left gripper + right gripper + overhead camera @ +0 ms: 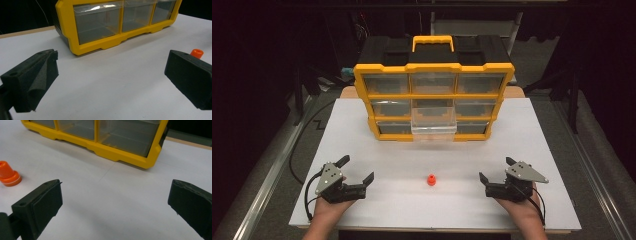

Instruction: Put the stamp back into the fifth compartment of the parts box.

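Both grippers rested on the white tabletop [522, 130], the left gripper [358, 173] and right gripper [496, 172] each with jaws spread wide, empty. A small orange piece [431, 180] sat between them, well apart from both, and ahead of the jaws stood the yellow drawer organizer [434, 90], one clear middle drawer [434, 125] pulled out.

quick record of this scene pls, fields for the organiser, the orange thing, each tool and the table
organiser: yellow and black drawer cabinet at the far middle of the table, handle on top
drawers: clear fronts, three rows of three; bottom middle drawer pulled out
orange piece: small orange part standing on the table, between the two tools, touching neither
left tool: open, empty, held low at the near left
right tool: open, empty, held low at the near right
table: white top
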`<state>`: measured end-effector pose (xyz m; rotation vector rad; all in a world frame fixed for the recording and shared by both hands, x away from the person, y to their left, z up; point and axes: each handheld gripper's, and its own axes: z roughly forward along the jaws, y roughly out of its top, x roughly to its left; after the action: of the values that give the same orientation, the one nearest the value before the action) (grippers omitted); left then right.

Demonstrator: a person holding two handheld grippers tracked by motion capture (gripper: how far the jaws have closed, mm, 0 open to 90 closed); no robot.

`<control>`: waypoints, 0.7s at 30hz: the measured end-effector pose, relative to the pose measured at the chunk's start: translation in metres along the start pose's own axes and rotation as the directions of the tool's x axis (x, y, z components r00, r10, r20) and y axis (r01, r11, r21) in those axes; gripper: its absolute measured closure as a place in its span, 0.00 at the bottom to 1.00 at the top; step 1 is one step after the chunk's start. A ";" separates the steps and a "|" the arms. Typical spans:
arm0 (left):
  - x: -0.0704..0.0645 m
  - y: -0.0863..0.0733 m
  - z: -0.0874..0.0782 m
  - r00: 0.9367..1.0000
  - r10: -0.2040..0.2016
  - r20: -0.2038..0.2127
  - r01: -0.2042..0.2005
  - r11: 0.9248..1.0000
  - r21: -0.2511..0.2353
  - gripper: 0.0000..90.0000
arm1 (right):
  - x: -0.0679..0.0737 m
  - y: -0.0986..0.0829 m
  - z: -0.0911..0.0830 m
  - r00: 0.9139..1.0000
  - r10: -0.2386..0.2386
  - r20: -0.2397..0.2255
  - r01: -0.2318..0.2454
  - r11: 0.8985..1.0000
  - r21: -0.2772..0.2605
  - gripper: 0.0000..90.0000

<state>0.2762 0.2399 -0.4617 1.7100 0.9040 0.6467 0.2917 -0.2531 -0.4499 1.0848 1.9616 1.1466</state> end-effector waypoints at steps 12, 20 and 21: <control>-0.002 0.000 0.000 1.000 0.013 0.009 -0.013 1.000 -0.003 0.00 | 0.007 -0.002 0.009 0.998 -0.014 -0.061 0.021 0.993 0.115 0.00; -0.003 0.000 0.000 1.000 0.023 0.017 -0.022 1.000 -0.007 0.00 | 0.012 -0.004 0.013 0.993 -0.035 -0.113 0.053 0.986 0.159 0.00; -0.003 0.000 0.000 1.000 0.023 0.017 -0.022 1.000 -0.007 0.00 | 0.012 -0.004 0.013 0.993 -0.035 -0.113 0.053 0.986 0.159 0.00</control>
<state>0.2745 0.2375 -0.4612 1.7190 0.8706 0.6489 0.2956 -0.2385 -0.4605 1.0745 2.1850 1.0582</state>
